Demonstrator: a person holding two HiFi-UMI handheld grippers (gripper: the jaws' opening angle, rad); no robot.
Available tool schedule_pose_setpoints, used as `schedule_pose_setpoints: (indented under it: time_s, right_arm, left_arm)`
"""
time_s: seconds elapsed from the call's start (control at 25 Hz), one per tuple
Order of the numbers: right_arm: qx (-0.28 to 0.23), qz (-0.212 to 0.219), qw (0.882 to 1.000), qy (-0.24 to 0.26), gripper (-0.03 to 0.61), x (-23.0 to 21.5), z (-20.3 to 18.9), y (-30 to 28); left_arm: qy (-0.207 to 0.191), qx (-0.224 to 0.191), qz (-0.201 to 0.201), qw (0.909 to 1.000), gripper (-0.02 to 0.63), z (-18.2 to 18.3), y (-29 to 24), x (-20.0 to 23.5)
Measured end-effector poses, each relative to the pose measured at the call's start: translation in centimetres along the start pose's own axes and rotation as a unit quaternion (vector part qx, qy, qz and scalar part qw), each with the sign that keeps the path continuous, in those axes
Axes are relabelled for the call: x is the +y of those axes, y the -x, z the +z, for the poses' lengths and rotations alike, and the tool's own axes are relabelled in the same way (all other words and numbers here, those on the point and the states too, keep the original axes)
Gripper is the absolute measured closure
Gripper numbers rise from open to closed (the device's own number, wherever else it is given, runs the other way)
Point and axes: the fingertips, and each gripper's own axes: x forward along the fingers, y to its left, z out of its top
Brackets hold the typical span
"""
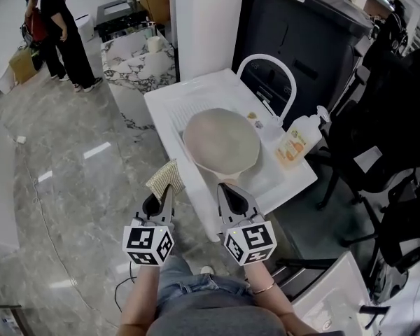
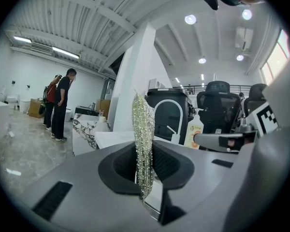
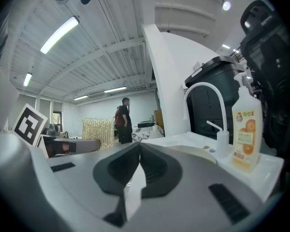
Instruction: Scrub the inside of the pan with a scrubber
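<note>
Head view, pan (image 1: 221,144): I see it lying in the basin of the white bench (image 1: 169,102), pale and round, with its handle pointing toward me.
Head view, left tongs (image 1: 165,192): they are clamped on the scrubber (image 1: 166,178), which stands up from the tips just beside the bench's near edge, apart from the pan.
Head view, right tongs (image 1: 227,187): pressed together, over the near edge of the bench, close to the pan handle.
Head view, surroundings: a white arched tap (image 1: 267,71) and a soap bottle (image 1: 297,140) stand at the far side of the basin; two people (image 1: 59,28) stand well away on the marble floor.
Left gripper view, jaws: I see both pads pinching the scrubber (image 2: 143,139), a glittery strip held edge-on and upright.
Left gripper view, beyond: the tap (image 2: 169,104) and the soap bottle (image 2: 195,132) show ahead, and the right tongs (image 2: 199,140) reach in from the right.
Right gripper view, jaws: the right tongs (image 3: 138,149) are closed tip to tip with nothing between them.
Right gripper view, beyond: the pan (image 3: 195,152) lies just ahead on the right, the soap bottle (image 3: 246,130) near it, and the scrubber (image 3: 97,134) shows at the left.
</note>
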Motion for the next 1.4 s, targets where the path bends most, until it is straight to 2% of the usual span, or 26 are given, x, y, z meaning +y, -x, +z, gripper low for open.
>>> schedule_pose_setpoints:
  time_s: [0.16, 0.32, 0.48, 0.64, 0.84, 1.08, 1.24, 1.4]
  right_arm:
    - [0.002, -0.034, 0.999, -0.003, 0.568, -1.0, 0.0, -4.2]
    - [0.003, -0.088, 0.996, -0.008, 0.568, -2.8, 0.6, -8.5]
    - [0.008, -0.156, 0.987, -0.024, 0.568, -4.9, 0.8, -11.5]
    - [0.01, -0.22, 0.975, -0.034, 0.568, -6.9, 0.9, -13.5]
    - [0.014, -0.301, 0.952, -0.049, 0.568, -8.9, 0.4, -13.5]
    - [0.025, -0.381, 0.922, -0.06, 0.568, -11.2, -0.3, -11.1]
    - [0.02, -0.426, 0.902, -0.072, 0.568, -13.2, -0.5, -8.5]
    - [0.007, -0.467, 0.881, -0.08, 0.568, -15.1, -0.6, -5.9]
  left_arm:
    - [-0.002, 0.01, -0.029, 0.9995, 0.549, 0.4, -3.8, 3.1]
    - [-0.006, 0.023, -0.067, 0.9975, 0.549, 1.5, -8.6, 6.0]
    - [0.005, 0.046, -0.116, 0.9921, 0.549, 2.2, -13.5, 8.5]
    - [-0.002, 0.06, -0.171, 0.9834, 0.549, 2.9, -17.8, 9.4]
    - [-0.016, 0.079, -0.238, 0.9678, 0.551, 3.0, -22.0, 8.9]
    - [-0.024, 0.113, -0.303, 0.9459, 0.551, 1.5, -25.1, 6.1]
    - [-0.031, 0.137, -0.344, 0.9283, 0.549, 0.5, -26.5, 3.0]
    - [-0.053, 0.155, -0.389, 0.9063, 0.551, -0.4, -27.5, -0.5]
